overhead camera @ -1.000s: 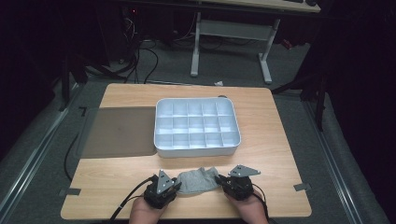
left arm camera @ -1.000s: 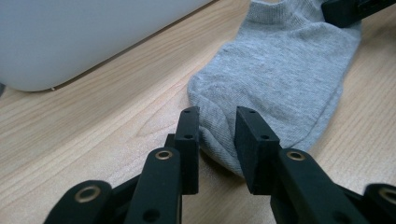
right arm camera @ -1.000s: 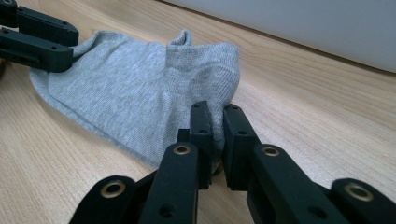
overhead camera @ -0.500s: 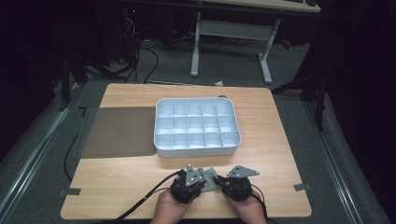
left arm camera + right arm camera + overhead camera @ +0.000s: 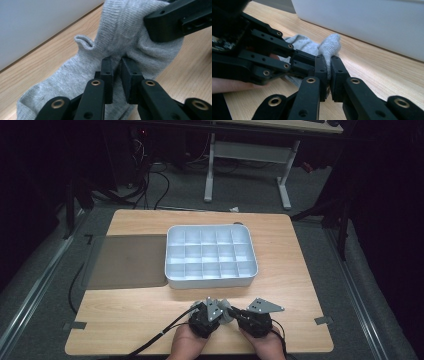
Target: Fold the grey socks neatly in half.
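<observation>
By the table's [image 5: 125, 320] near edge, the left gripper [image 5: 117, 65] has just been closing its jaws and pinches a fold of the grey sock [image 5: 75, 77]. The sock lies bunched between both grippers, in front of the white tray [image 5: 210, 281]. The right gripper [image 5: 329, 65] is clamped on the sock's other end.

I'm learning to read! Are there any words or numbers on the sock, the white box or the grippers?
None: the grey sock, the white divided tray and both grippers, left and right, carry no readable words, numbers or signs.
</observation>
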`<action>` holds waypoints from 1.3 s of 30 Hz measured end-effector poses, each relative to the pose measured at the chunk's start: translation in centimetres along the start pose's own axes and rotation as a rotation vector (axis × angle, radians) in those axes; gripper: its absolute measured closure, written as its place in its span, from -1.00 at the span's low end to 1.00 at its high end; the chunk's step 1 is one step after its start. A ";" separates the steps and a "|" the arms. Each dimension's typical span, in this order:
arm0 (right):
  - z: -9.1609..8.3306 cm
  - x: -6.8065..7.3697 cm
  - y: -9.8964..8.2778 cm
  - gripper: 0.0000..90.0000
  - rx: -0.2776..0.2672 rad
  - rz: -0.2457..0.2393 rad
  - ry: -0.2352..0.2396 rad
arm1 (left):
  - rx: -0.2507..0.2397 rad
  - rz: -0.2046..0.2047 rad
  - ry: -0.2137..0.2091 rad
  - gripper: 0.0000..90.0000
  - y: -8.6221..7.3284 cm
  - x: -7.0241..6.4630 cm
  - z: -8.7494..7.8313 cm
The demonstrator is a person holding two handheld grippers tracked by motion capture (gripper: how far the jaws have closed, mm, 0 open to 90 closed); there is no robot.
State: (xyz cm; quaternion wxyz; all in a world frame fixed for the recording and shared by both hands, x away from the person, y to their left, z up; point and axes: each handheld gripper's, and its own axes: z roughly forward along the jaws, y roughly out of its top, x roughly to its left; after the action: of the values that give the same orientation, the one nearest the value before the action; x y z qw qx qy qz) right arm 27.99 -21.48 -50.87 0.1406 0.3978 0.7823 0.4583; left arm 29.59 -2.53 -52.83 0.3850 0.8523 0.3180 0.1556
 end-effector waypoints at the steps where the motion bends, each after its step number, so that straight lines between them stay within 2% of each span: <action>1: 0.0 -0.1 0.0 0.93 0.001 0.001 -0.003 | -0.002 0.000 -0.001 0.77 0.0 0.0 0.0; 6: 0.1 -0.6 -0.3 0.93 0.010 0.019 -0.012 | -0.010 -0.006 -0.013 0.72 0.0 0.3 -0.3; 9: 0.1 -1.0 -0.4 0.93 0.011 0.028 -0.012 | -0.067 -0.028 -0.006 0.66 0.1 1.3 -1.9; 10: 0.1 -1.0 -0.4 0.93 0.011 0.028 -0.012 | -0.067 -0.028 -0.006 0.63 0.1 1.3 -1.9; 11: 0.1 -1.1 -0.5 0.93 0.013 0.033 -0.015 | -0.100 -0.052 0.005 0.58 -0.1 2.4 -3.4; 12: 0.1 -1.1 -0.5 0.93 0.013 0.033 -0.015 | -0.100 -0.052 0.005 0.54 -0.1 2.4 -3.4; 13: 0.1 -1.1 -0.5 0.93 0.016 0.034 -0.018 | -0.106 -0.076 0.020 0.48 -0.7 3.6 -4.5; 15: 0.1 -1.1 -0.5 0.93 0.015 0.031 -0.021 | -0.106 -0.109 0.021 0.37 -1.7 4.7 -5.3; 16: 0.1 -1.1 -0.5 0.93 0.015 0.031 -0.021 | -0.106 -0.109 0.021 0.32 -1.7 4.7 -5.3; 17: 0.1 -1.1 -0.5 0.92 0.020 0.028 -0.023 | -0.098 -0.142 0.001 0.30 -2.9 5.4 -5.6; 18: 0.1 -1.1 -0.5 0.92 0.020 0.028 -0.023 | -0.098 -0.142 0.001 0.27 -2.9 5.4 -5.6; 19: 0.1 -1.1 -0.5 0.93 0.025 0.024 -0.017 | -0.091 -0.170 -0.018 0.24 -4.0 5.7 -5.5; 22: 0.1 -1.1 -0.4 0.92 0.034 0.021 -0.030 | -0.093 -0.221 -0.043 0.20 -4.6 6.2 -5.0; 23: 0.2 -1.1 -0.4 0.92 0.035 0.016 -0.038 | -0.093 -0.221 -0.043 0.20 -4.6 6.2 -5.0; 25: 0.2 -0.9 -0.3 0.92 0.043 0.022 -0.045 | -0.075 -0.263 -0.077 0.20 -4.4 6.9 -4.6; 26: 0.2 -0.9 -0.3 0.92 0.045 0.017 -0.051 | -0.075 -0.263 -0.077 0.20 -4.4 6.9 -4.6; 27: 0.2 -0.8 -0.2 0.92 0.051 0.017 -0.058 | -0.066 -0.298 -0.093 0.26 -4.4 7.3 -4.3; 29: 0.2 -0.8 -0.1 0.91 0.065 0.007 -0.071 | -0.060 -0.322 -0.119 0.49 -4.5 7.5 -4.0; 32: 0.1 -1.0 0.2 0.91 0.073 0.013 -0.091 | -0.066 -0.314 -0.130 0.71 -4.4 7.3 -4.0; 36: 0.0 -0.8 0.7 0.90 0.086 0.003 -0.123 | -0.075 -0.307 -0.146 0.75 -4.4 6.9 -4.1; 37: -0.1 -0.4 1.1 0.89 0.094 -0.024 -0.151 | -0.076 -0.297 -0.151 0.75 -4.3 6.6 -4.0; 38: -0.1 -0.4 1.1 0.89 0.094 -0.024 -0.151 | -0.076 -0.297 -0.151 0.75 -4.3 6.6 -4.0; 39: -0.2 -0.1 1.4 0.88 0.100 -0.043 -0.174 | -0.074 -0.287 -0.155 0.75 -4.3 6.3 -4.0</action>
State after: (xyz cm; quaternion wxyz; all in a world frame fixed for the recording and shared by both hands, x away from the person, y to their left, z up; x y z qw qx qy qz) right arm 28.63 -21.34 -49.64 0.1979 0.4258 0.7973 0.3794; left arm 30.50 6.05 -53.37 0.4577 0.7928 0.4000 0.0446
